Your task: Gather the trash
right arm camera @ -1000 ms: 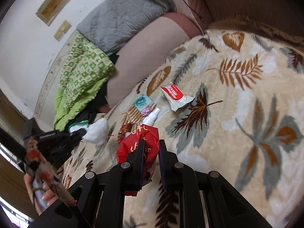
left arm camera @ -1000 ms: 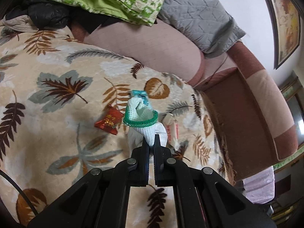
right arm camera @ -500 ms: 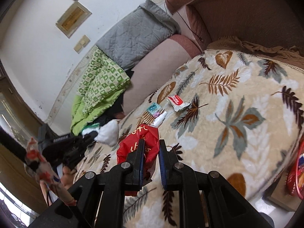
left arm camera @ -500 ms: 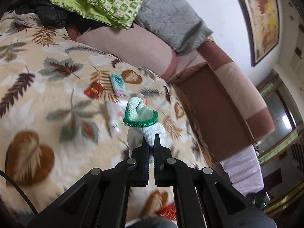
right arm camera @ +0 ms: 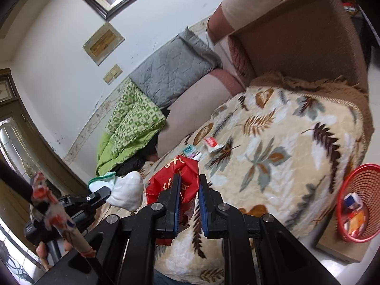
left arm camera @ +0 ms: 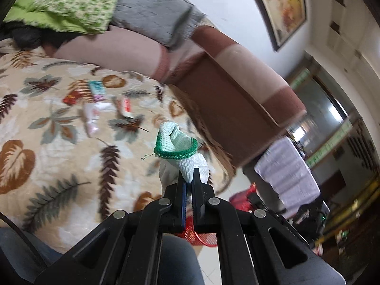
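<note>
Below and right of right hand-held gripper (right arm camera: 188,199): red basket (right arm camera: 353,204) beside sofa, nearer this hand. Jaws nearly closed, pinching red wrapper (right arm camera: 177,178). Left hand-held gripper (left arm camera: 188,184) clamped on green-trimmed white sock (left arm camera: 180,149), farther from basket.

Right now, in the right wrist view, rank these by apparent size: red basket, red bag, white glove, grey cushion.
1. grey cushion
2. red bag and red basket: look alike; bag is nearer, partly hidden by the right gripper
3. white glove
</note>
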Available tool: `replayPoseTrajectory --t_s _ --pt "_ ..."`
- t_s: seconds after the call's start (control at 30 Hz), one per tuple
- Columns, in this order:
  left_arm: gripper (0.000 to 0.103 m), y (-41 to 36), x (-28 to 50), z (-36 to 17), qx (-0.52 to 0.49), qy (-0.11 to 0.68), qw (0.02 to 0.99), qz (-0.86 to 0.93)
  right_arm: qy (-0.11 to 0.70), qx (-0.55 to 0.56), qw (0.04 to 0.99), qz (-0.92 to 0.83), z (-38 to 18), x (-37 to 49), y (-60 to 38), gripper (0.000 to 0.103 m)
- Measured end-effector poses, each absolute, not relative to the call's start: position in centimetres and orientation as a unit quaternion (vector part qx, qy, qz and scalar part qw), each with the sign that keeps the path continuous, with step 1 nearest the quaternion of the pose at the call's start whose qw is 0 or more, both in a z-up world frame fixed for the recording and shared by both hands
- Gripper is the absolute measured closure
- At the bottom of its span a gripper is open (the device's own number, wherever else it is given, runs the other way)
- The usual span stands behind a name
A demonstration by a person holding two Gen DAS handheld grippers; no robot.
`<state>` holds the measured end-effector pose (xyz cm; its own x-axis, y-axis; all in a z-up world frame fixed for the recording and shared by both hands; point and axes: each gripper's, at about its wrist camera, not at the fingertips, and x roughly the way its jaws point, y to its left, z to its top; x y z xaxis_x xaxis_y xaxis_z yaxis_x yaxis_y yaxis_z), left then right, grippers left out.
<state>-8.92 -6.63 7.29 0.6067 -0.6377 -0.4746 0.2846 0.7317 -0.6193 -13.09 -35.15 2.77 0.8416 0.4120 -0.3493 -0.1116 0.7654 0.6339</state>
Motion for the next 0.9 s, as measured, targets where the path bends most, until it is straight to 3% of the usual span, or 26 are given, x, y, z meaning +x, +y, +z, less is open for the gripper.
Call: replayPoseTrajectory --t_s 0.9 --pt "0.1 -22.5 -10.7 9.8 -0.145 0.377 0.819 -0.408 0.171 0.318 0.932 -0.031 4.2 -22.1 -48.7 0.088"
